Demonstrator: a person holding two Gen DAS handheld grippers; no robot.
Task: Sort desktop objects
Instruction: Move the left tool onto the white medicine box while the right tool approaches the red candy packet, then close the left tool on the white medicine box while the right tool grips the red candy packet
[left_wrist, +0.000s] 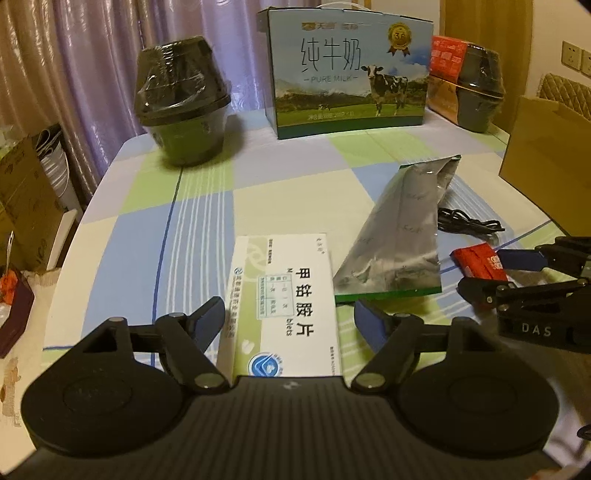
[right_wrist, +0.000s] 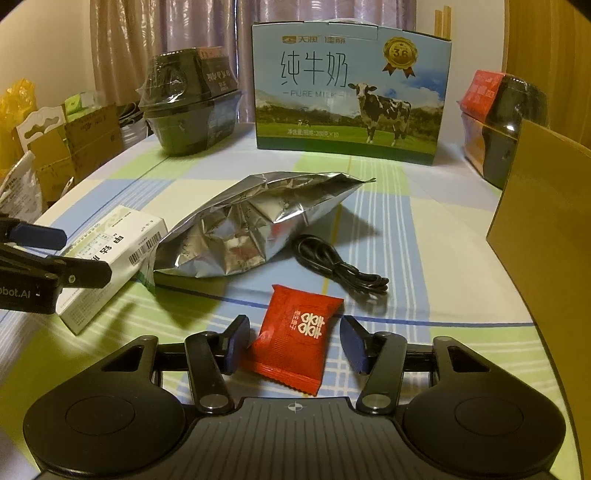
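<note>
While both grippers hover low over the checked tablecloth (right_wrist: 424, 229), the foil bag (right_wrist: 255, 225) lies at the middle of things. Far behind it to the left stands a wrapped dark tub (right_wrist: 190, 99). Just left of the bag, touching its end, lies the white pill box (left_wrist: 286, 306), and the left gripper (left_wrist: 290, 319) has its fingers spread wide to either side of the box, not gripping it. Behind the bag stands the milk carton (right_wrist: 351, 85). In front of the bag to the right lies a coiled black cable (right_wrist: 340, 269), and nearer than that the red sachet (right_wrist: 295, 338) sits between the wide-open fingers of the right gripper (right_wrist: 295, 345). Far right stands a brown box (right_wrist: 546, 236).
</note>
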